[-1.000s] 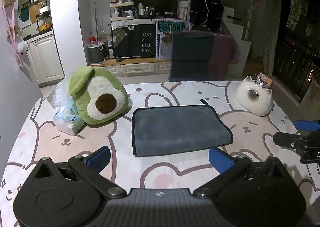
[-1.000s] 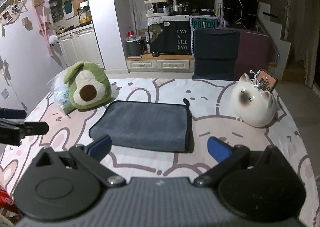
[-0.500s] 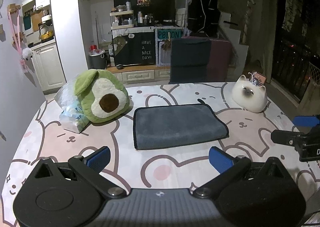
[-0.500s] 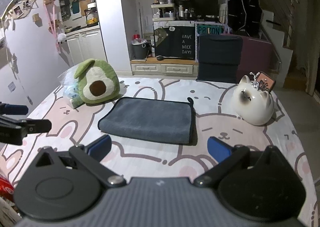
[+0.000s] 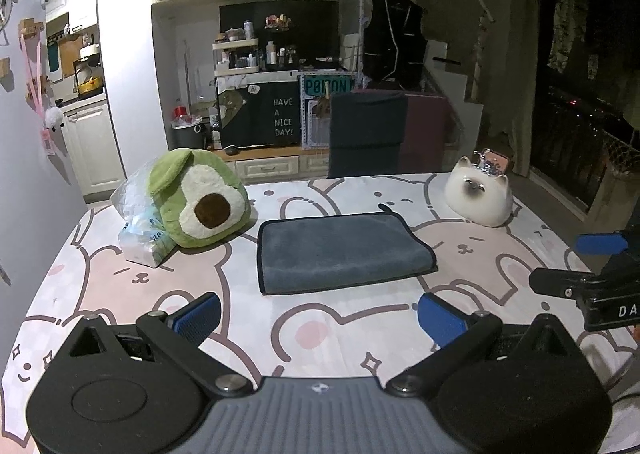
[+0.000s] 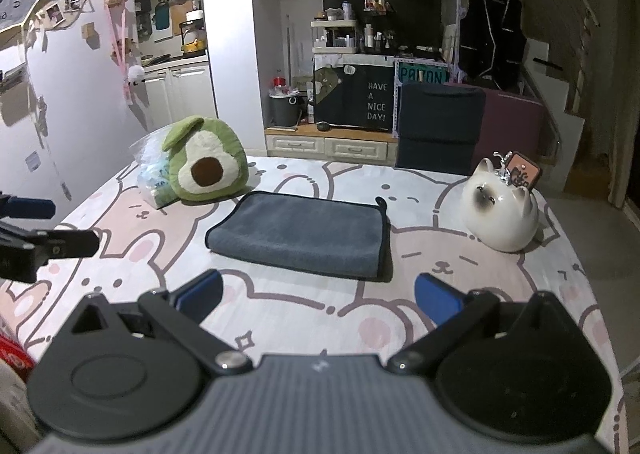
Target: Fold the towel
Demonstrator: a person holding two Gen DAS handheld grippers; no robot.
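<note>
A dark grey towel (image 5: pixel 340 252) with black edging lies folded flat in the middle of the table; it also shows in the right wrist view (image 6: pixel 300 238). My left gripper (image 5: pixel 320 318) is open and empty, held back from the towel's near edge. My right gripper (image 6: pixel 318 300) is open and empty, also short of the towel. The right gripper's fingers (image 5: pixel 560 282) show at the right edge of the left wrist view. The left gripper's fingers (image 6: pixel 60 244) show at the left edge of the right wrist view.
The table wears a pink bunny-print cloth (image 5: pixel 320 334). An avocado plush (image 5: pixel 196 203) and a plastic bag (image 5: pixel 140 225) sit left of the towel. A white cat figurine (image 5: pixel 480 197) sits at the right. A dark chair (image 5: pixel 368 133) stands behind the table.
Both grippers have drawn back and risen from the towel, so it looks smaller and farther. The towel has not moved. Both stay open.
</note>
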